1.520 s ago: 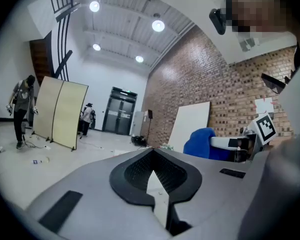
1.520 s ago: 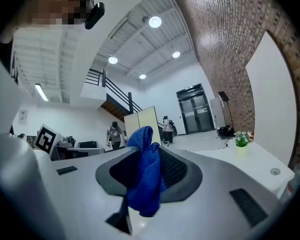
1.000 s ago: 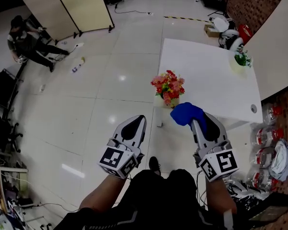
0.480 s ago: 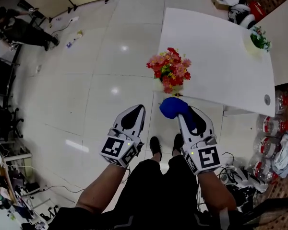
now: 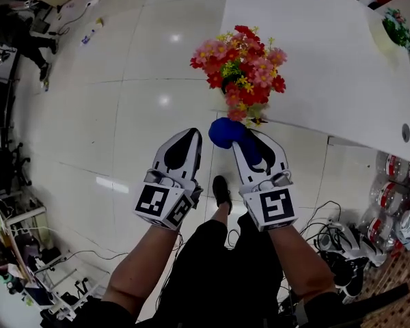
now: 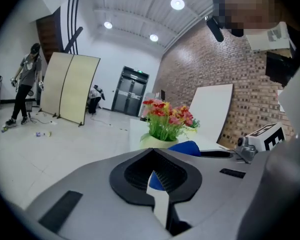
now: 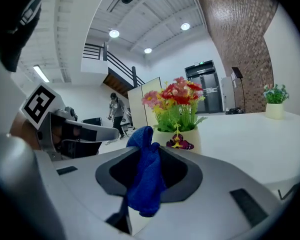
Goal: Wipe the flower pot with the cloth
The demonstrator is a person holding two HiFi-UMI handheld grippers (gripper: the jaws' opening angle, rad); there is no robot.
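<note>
1. Fingers of the right gripper were clamped on the blue cloth, which bunched up above the jaws. The left gripper was closed on nothing and hung beside it, both just short of the white table.
2. The wipe looked best done by laying the cloth's loose bulge flat against the pot's wall, below the blooms, and sweeping round it. The empty left gripper could meanwhile steady the other side, since a pot so near the table's edge could well slide or tip under a one-sided push.
3. At the table's near edge stood the flower pot, pale and rounded. It held red, pink and yellow flowers that hid most of it from the head view.
4. At the table's far side, well apart, a smaller pale pot held a green plant.
</note>
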